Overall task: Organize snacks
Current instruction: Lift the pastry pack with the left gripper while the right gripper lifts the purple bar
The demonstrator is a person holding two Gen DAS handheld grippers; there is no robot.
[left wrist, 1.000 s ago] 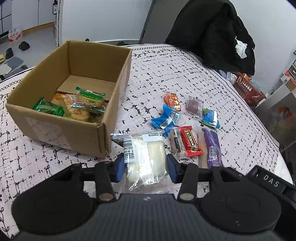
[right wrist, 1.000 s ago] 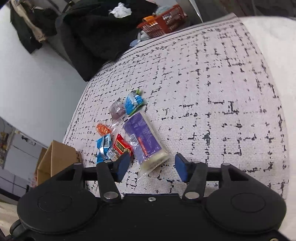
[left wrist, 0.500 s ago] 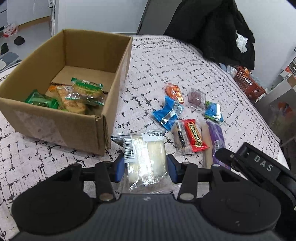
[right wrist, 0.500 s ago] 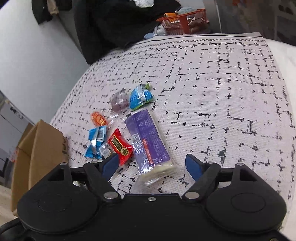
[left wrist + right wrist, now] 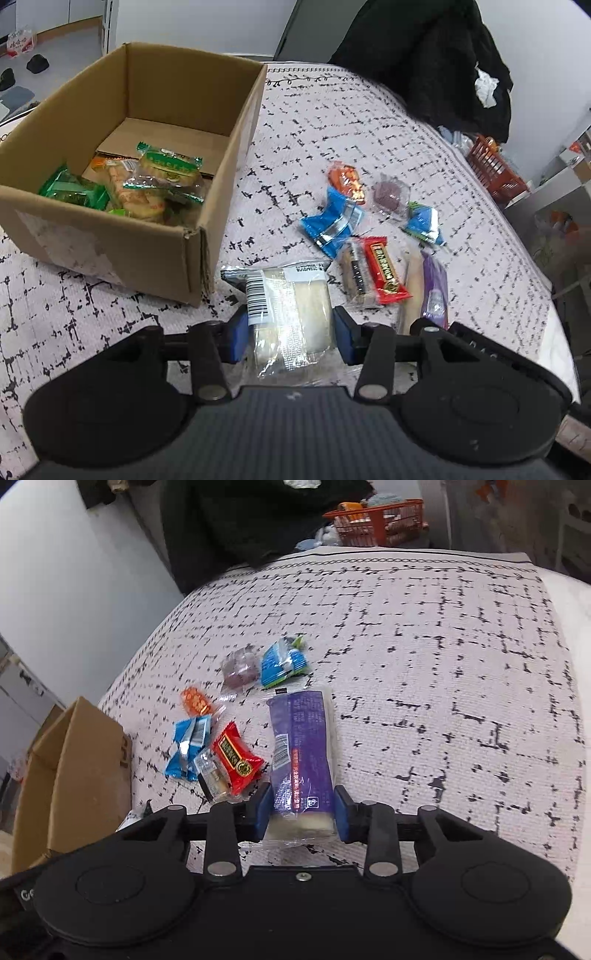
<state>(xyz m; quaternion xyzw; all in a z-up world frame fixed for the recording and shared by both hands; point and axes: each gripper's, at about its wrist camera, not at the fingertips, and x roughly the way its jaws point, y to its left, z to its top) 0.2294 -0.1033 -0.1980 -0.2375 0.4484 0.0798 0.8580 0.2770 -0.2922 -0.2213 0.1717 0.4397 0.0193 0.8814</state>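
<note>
My left gripper (image 5: pixel 288 330) is shut on a clear pack of white cakes (image 5: pixel 291 306) with a barcode, held just right of the cardboard box (image 5: pixel 110 251), which holds several green and orange snack packs (image 5: pixel 162 177). My right gripper (image 5: pixel 300 812) is shut on the near end of a long purple snack pack (image 5: pixel 301 746) that lies on the patterned cloth; the pack also shows in the left wrist view (image 5: pixel 434 291). Loose beside it lie a red bar (image 5: pixel 236 758), a blue pack (image 5: pixel 188 744), an orange sweet (image 5: pixel 194 701), a purple sweet (image 5: pixel 240 666) and a blue-green pack (image 5: pixel 282 661).
The table's cloth edge (image 5: pixel 561 635) curves off at the right. A black coat on a chair (image 5: pixel 436 55) and an orange basket (image 5: pixel 495 170) stand beyond the far edge. The box corner (image 5: pixel 74 760) is at the right gripper's left.
My right gripper has moved forward and closed on the purple pack; it was open a second ago. My left gripper, still holding the white cakes, has drifted nearer the box.
</note>
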